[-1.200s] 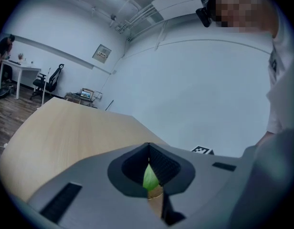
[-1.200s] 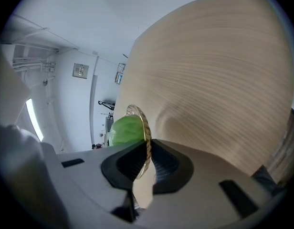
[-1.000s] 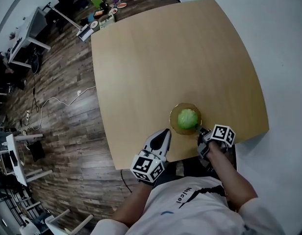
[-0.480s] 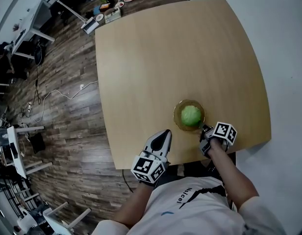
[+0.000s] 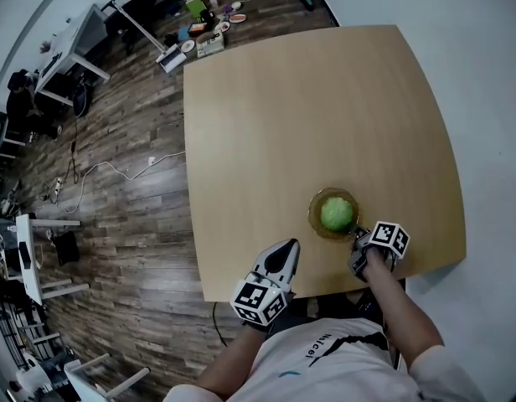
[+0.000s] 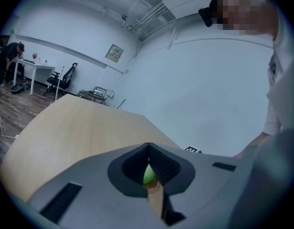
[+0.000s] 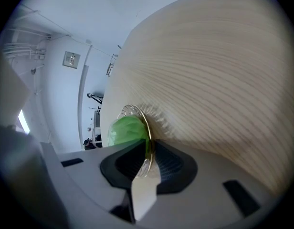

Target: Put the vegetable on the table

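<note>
Head view: one wooden table (image 5: 325,99) carries one glass dish (image 5: 313,216) holding one green vegetable (image 5: 336,213), flanked by two grippers. Left gripper view: the left gripper (image 5: 285,246) is pressed together, empty. Right gripper view: the right gripper (image 5: 356,235) pinches the dish's rim.

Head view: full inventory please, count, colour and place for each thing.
light wooden table: 1, pale tan, centre of view
clear glass bowl: 1, transparent, by the table's near edge, right of centre
round green vegetable: 1, bright green, inside the bowl
wood-plank floor: 1, dark brown, left of and beyond the table
thin white cable: 1, white, on the floor left of the table
small mixed items: several, mixed colours, on the floor past the table's far left corner
left gripper: 1, white and grey, at the table's near edge, fingers shut, empty
right gripper: 1, white and grey, fingers shut on the bowl's near rim
</note>
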